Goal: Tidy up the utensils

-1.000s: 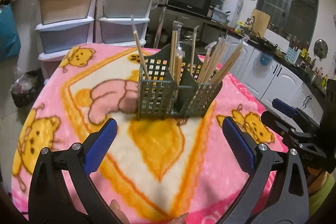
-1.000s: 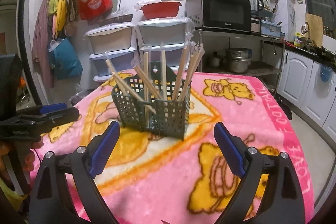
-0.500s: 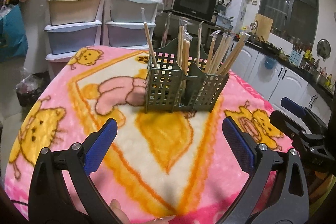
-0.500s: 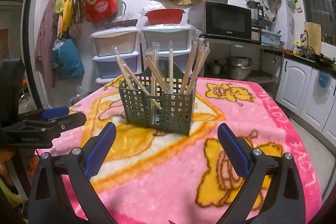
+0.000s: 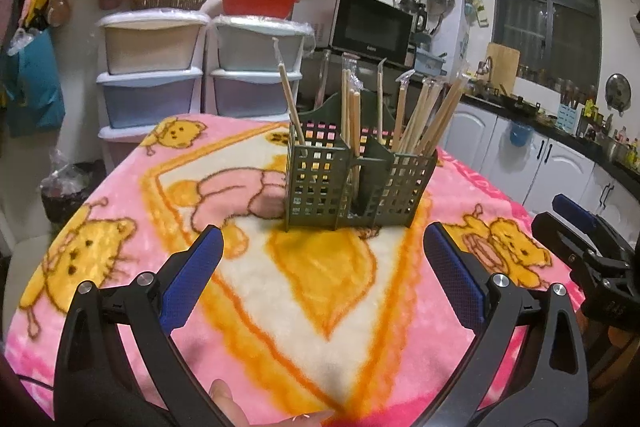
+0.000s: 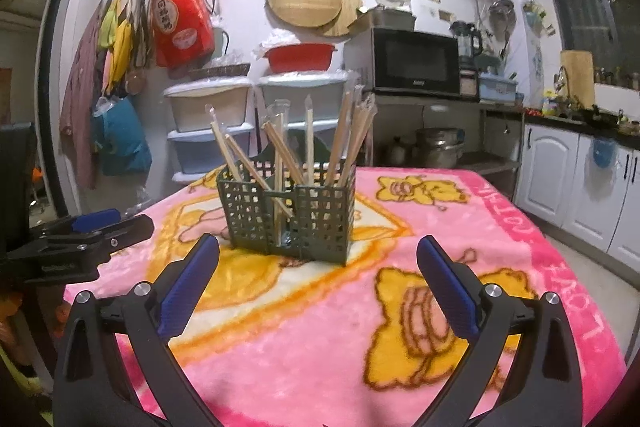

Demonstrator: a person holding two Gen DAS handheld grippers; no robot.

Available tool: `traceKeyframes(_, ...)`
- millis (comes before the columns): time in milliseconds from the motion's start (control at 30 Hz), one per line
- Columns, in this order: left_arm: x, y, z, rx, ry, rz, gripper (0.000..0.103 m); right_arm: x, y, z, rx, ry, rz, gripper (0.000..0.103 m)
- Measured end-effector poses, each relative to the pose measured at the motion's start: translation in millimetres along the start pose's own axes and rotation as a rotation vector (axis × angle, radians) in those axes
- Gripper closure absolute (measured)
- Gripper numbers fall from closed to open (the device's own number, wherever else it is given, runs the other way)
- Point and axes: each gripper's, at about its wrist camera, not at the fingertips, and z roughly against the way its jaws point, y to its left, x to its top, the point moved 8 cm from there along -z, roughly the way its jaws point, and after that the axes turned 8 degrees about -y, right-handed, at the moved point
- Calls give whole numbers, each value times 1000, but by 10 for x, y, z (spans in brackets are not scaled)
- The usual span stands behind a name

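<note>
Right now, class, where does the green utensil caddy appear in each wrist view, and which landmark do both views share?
Left wrist: green utensil caddy sits just right of centre on the pink blanket.
Right wrist: it stands left of centre.
Shared landmark: the black microwave behind it.

From my two tongs, both cameras looked slightly downward across the pink blanket [image 5: 120,187], sharing the green caddy [image 5: 356,183] [image 6: 296,211] nearby, from opposite sides.
</note>
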Motion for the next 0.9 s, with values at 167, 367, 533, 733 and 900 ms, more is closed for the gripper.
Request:
traceKeyframes(167,-10,-20,16,-6,-37,-13,11,-2,-24,71,-25,-55,16,7)
traceKeyframes(367,-93,3,-42,6,-28,-14,11,9,-81,99,-45,-82,-11,7)
traceKeyframes(533,-103,22,-56,7,-23,-11,11,3,-68,102,-41,-79,-2,7)
traceKeyframes(733,-103,23,-58,8,-22,-13,11,-3,-19,102,-35,-76,15,7)
traceKeyframes(900,-100,29,-56,6,-24,-12,11,-3,2,91,-33,-73,20,7)
